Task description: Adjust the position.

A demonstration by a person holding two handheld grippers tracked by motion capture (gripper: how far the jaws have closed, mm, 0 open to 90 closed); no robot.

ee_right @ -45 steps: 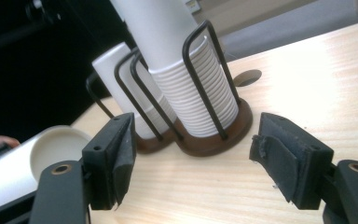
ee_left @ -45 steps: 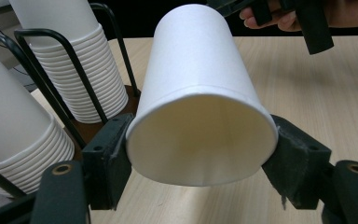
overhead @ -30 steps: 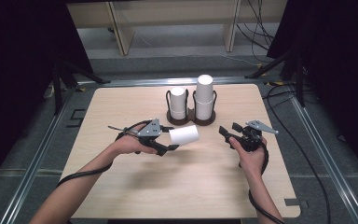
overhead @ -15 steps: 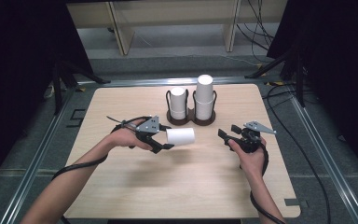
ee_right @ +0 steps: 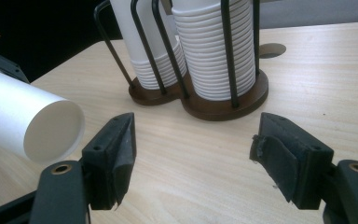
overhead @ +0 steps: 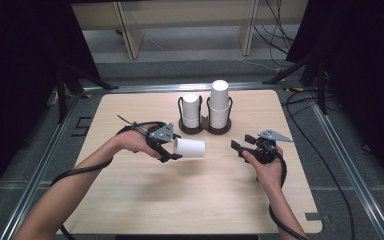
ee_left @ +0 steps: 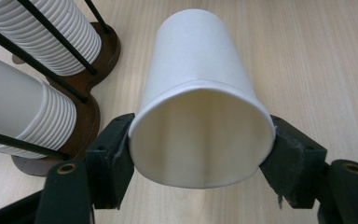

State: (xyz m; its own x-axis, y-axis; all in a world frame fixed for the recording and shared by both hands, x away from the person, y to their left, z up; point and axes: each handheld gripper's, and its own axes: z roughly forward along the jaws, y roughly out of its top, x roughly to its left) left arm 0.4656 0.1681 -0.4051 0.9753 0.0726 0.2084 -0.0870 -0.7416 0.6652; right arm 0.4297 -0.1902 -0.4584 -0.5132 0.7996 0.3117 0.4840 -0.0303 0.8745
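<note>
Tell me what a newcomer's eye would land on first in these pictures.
First, the white paper cup clamped on its side near its rim in the left gripper, at the middle of the table. Next, the dark twin-post holder behind it at the table's far side, carrying two cup stacks, the right one taller. The right gripper waits open and empty, aimed at that holder.
</note>
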